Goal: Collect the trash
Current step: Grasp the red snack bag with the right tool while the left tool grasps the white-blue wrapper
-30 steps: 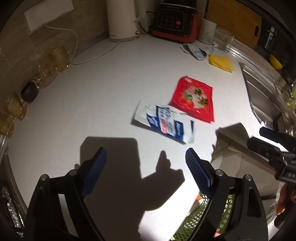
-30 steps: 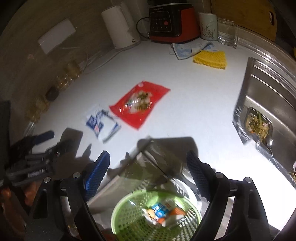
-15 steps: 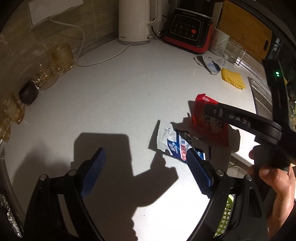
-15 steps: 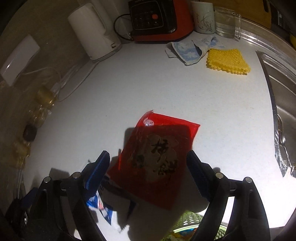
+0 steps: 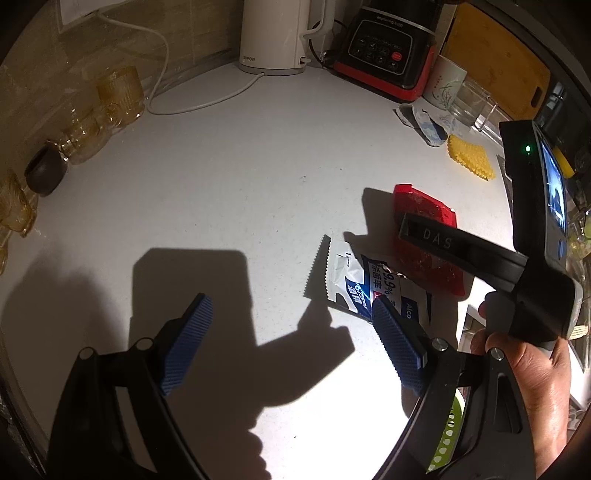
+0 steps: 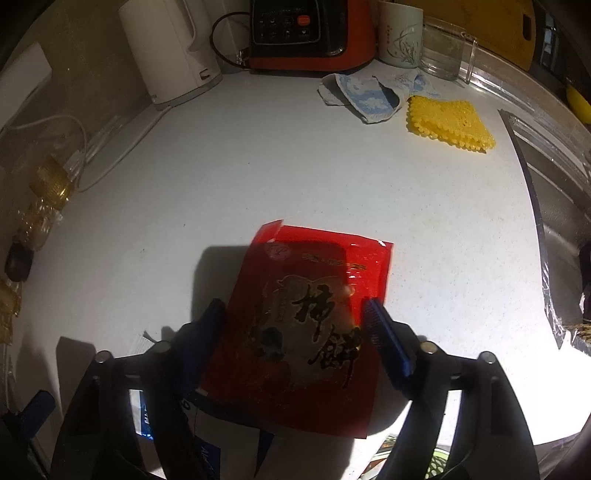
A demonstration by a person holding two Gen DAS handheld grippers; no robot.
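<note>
A red snack packet [image 6: 314, 314] lies flat on the white counter [image 6: 295, 166]. My right gripper [image 6: 295, 317] straddles it, one blue pad at each long edge. Its jaws are closing, and the packet is still flat and uncreased. In the left wrist view one black finger [image 5: 436, 240] of that gripper lies across the red packet [image 5: 424, 206]. A white-and-blue wipe packet [image 5: 369, 284] lies beside it, and its corner shows under the right gripper [image 6: 142, 417]. My left gripper [image 5: 291, 301] hangs open above the counter, its right fingertip over that packet's near edge.
A green perforated basket [image 5: 447, 435] sits at the near counter edge. A person's hand [image 5: 524, 369] holds the right gripper. At the back are a white kettle [image 5: 273, 33], a red-black appliance [image 5: 388, 55], a mug [image 6: 400, 33], a crumpled blue wrapper [image 6: 369, 96] and a yellow cloth [image 6: 450, 125]. Amber glasses [image 5: 114, 92] stand left. The sink [image 6: 554, 206] is right.
The right gripper swung from above the basket over to the red packet, dropped down around it and narrowed its jaws. The left gripper drifted so the white-blue packet now sits by its right finger.
</note>
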